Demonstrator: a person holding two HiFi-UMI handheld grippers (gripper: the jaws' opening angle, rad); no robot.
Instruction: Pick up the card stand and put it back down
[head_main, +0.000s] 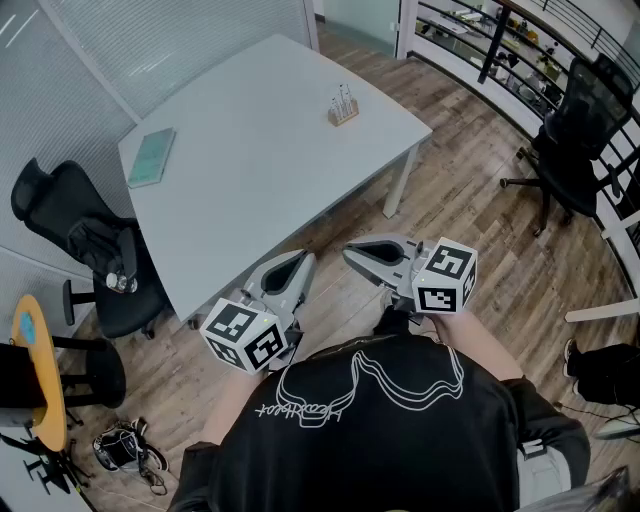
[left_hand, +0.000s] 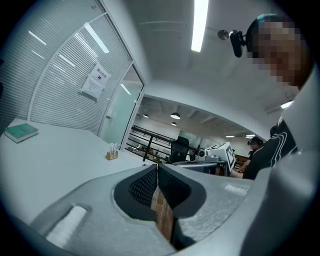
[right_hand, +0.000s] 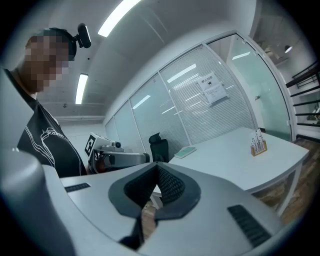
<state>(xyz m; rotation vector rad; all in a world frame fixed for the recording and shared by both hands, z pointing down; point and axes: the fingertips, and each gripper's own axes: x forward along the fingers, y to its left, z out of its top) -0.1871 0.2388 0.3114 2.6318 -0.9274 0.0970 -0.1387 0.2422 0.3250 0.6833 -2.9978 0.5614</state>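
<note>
The card stand (head_main: 343, 106) is a small wooden block with clear upright holders, standing near the far right edge of the grey table (head_main: 260, 170). It shows small in the left gripper view (left_hand: 112, 151) and in the right gripper view (right_hand: 258, 143). My left gripper (head_main: 303, 262) and my right gripper (head_main: 352, 251) are held close to my body, off the near side of the table, tips turned toward each other. Both are shut with nothing between the jaws. The right gripper (right_hand: 156, 166) sees the left one beside it.
A teal book (head_main: 152, 157) lies on the table's left corner. A black office chair (head_main: 95, 250) stands at the left of the table, another black chair (head_main: 580, 130) at the far right by a railing. A bag (head_main: 610, 375) sits on the floor at the right.
</note>
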